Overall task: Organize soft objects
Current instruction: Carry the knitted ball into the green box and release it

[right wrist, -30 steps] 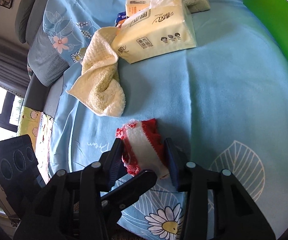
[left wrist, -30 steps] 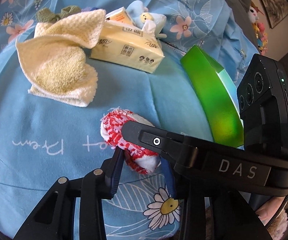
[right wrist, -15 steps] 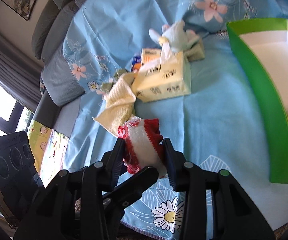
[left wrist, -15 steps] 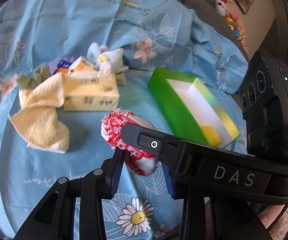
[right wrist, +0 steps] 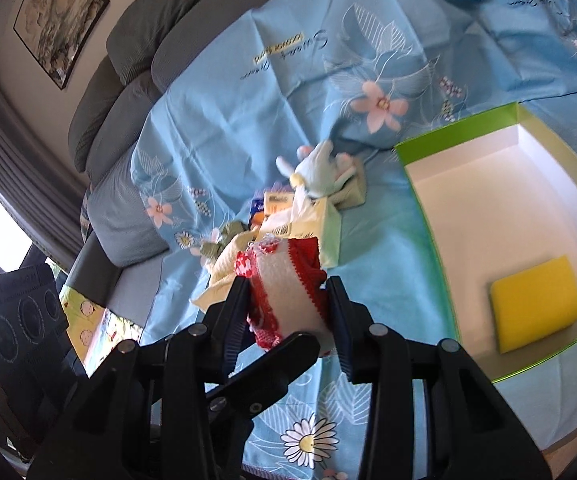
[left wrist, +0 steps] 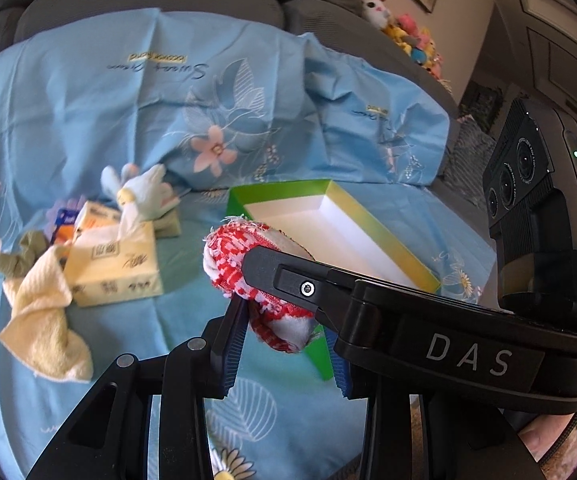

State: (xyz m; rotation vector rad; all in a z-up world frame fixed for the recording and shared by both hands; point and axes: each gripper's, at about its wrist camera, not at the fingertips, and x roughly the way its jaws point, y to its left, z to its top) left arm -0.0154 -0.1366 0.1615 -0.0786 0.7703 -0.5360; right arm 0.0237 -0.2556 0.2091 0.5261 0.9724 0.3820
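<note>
White letters "DAS" stand on the black plastic tongs body [left wrist: 468, 354]. Script on the light blue flowered cloth [left wrist: 160, 66] is too small to read.

The right hand-held gripper [left wrist: 284, 320] covers one end of the red-and-white cloth roll [left wrist: 228, 256] and the green box's [left wrist: 280, 194] near corner; small packets [left wrist: 64, 220] behind the tissue pack [left wrist: 116, 268] are too blurred to identify

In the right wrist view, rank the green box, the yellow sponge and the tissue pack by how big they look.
1. green box, clearly largest.
2 and 3. yellow sponge and tissue pack: look alike; the pack is partly hidden behind the red and white cloth, so unsure.
</note>
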